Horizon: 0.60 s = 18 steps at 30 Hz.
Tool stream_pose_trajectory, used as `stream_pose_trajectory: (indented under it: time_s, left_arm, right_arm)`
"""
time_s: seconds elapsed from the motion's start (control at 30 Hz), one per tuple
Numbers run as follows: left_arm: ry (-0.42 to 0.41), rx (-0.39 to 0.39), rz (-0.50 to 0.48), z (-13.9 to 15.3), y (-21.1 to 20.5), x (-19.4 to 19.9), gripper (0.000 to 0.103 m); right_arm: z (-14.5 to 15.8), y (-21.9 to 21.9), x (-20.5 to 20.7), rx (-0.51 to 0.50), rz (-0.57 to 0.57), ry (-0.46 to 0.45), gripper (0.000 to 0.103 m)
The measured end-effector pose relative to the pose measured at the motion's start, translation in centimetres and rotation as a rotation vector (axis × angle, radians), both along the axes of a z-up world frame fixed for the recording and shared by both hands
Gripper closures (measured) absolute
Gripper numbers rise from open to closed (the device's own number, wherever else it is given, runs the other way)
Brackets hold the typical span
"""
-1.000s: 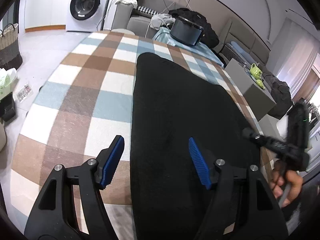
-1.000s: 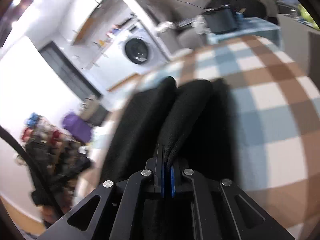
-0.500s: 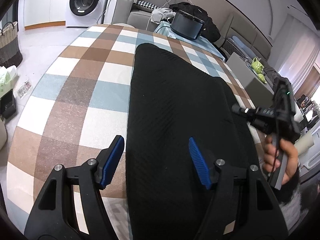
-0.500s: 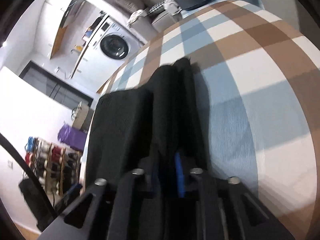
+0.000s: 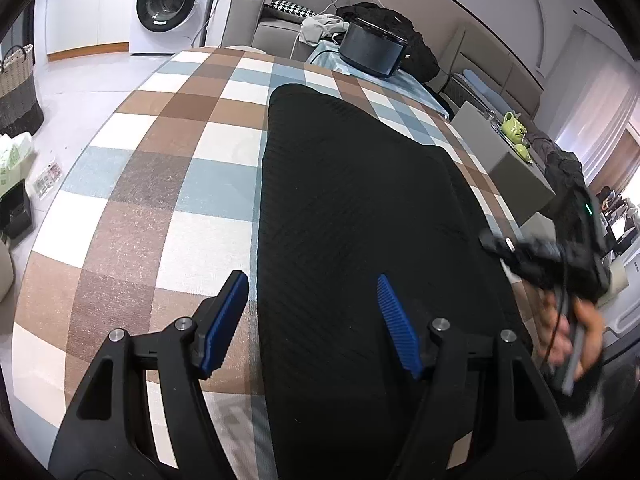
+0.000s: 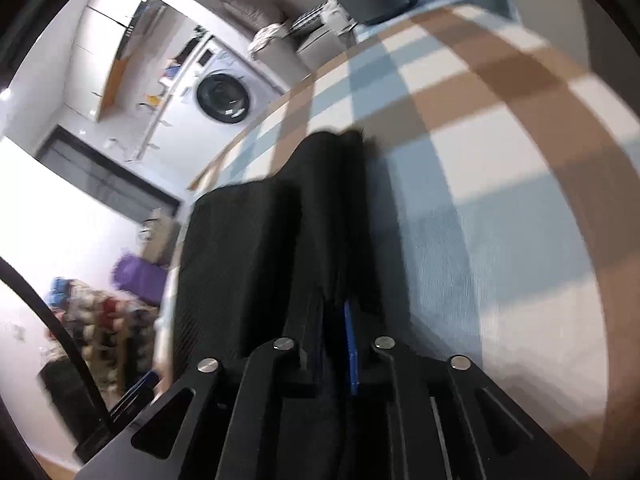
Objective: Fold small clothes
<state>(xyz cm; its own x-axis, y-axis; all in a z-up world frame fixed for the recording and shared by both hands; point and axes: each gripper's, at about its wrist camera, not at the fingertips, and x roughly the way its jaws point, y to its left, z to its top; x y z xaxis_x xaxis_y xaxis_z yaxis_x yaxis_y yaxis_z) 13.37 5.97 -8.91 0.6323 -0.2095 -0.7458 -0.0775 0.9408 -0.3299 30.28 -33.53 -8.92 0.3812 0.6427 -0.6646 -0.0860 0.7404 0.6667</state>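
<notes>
The left tongs (image 5: 312, 316) are hanging spread wide over the black garment (image 5: 360, 208) lying on the checked counter (image 5: 168, 184) beneath them. The right tongs (image 6: 334, 344) are pinching its soft, limp edge; gripping near a corner looks wisest.

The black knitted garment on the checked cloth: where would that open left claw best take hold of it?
Probably the long left edge of the black garment, near the left gripper. That edge lies flat and straight on the checked cloth, so coming in low from the left lets one finger slide under it. The right gripper already pinches the opposite side.
</notes>
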Motion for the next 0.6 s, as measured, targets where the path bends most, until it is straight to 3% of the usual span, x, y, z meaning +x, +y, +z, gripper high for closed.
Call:
stream_pose_trajectory:
  time_s: [0.23, 0.33, 0.47, 0.53, 0.6]
  left_arm:
    - [0.017, 0.000, -0.018, -0.3, -0.5, 0.6, 0.039]
    - [0.012, -0.003, -0.036, -0.1, -1.0, 0.7, 0.039]
    - [-0.002, 0.015, -0.051, 0.4, -1.5, 0.5, 0.039]
    - [-0.005, 0.017, -0.052, 0.4, -1.6, 0.2, 0.038]
    - [0.005, 0.020, -0.041, 0.1, -1.4, 0.0, 0.038]
  right_arm:
    - [-0.1, -0.2, -9.8, 0.055, 0.047, 0.021, 0.090]
    - [0.8, 0.5, -11.8, -0.017, 0.043, -0.069, 0.099]
    - [4.1, 0.3, -12.7, -0.002, 0.036, -0.198, 0.099]
    - [3.5, 0.0, -12.4, -0.046, 0.029, -0.171, 0.099]
    - [1.5, 0.3, -11.5, -0.161, 0.030, -0.081, 0.098]
